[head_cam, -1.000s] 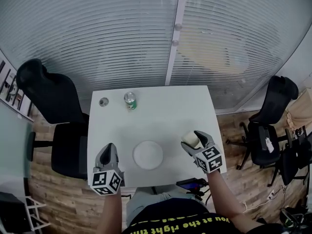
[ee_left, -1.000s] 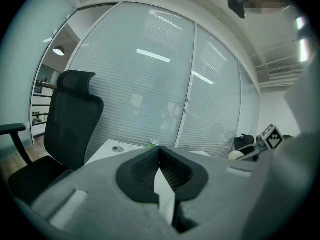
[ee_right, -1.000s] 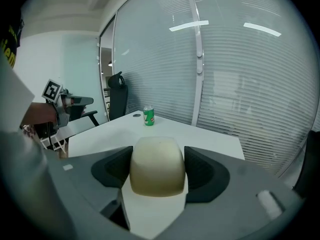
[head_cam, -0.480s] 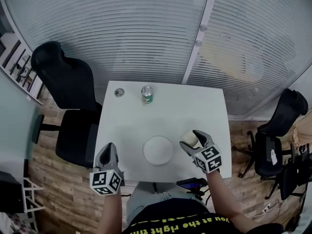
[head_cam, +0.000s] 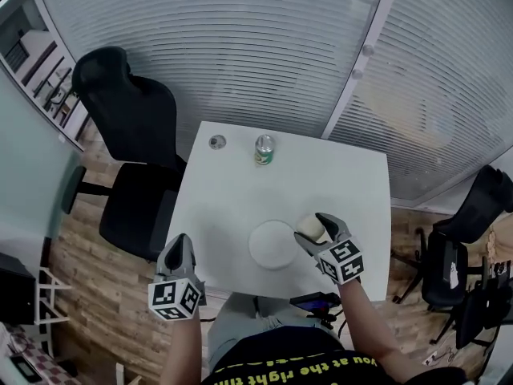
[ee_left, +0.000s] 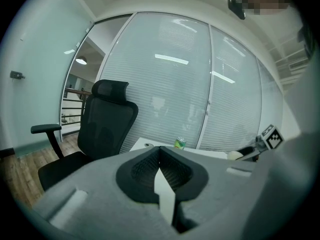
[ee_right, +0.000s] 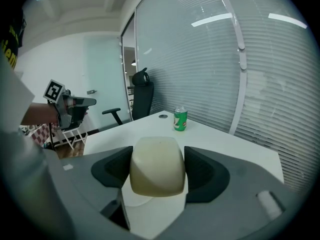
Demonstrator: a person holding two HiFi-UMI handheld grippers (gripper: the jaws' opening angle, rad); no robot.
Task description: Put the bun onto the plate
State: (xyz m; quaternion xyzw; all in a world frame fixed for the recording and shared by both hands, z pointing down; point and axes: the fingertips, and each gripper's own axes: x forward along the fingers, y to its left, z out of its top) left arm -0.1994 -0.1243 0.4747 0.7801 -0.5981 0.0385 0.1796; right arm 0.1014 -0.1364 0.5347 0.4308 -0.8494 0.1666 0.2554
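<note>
Closest to the person, the left gripper [head_cam: 179, 245] hangs at the near left corner of the table [head_cam: 228, 195], well apart from everything that matters. In its own view the two jaws are pressed together with nothing between them, so that one's just idling.

The right gripper [head_cam: 315, 231] is where the action is. Its jaws are clamped on the bun [ee_right: 157, 166], one pad on each side of it. It's a pale, rounded, squishy-looking thing that fills the gap between them completely. I'd say the grip is solid, since the bun sits centred and isn't sagging out either way.

From the head view the bun is right at the right-hand edge of the plate [head_cam: 271, 245], just beside the rim or maybe slightly over it. I honestly can't tell which, or how high above the table it's being held. The plate itself is bare, white and round, sitting near the front middle of the table.

So by my read the pick-up is done and the carry is nearly done. What's left is a short shift to the left so the bun is over the middle of the plate, then lower it and let go.

Farther back there's a green can [head_cam: 264, 150] standing upright near the far edge, with a small round thing [head_cam: 217, 142] to its left. Both are well clear of the path. Beyond the table are a black office chair [head_cam: 132, 127] and a curved wall of blinds [head_cam: 240, 46].
</note>
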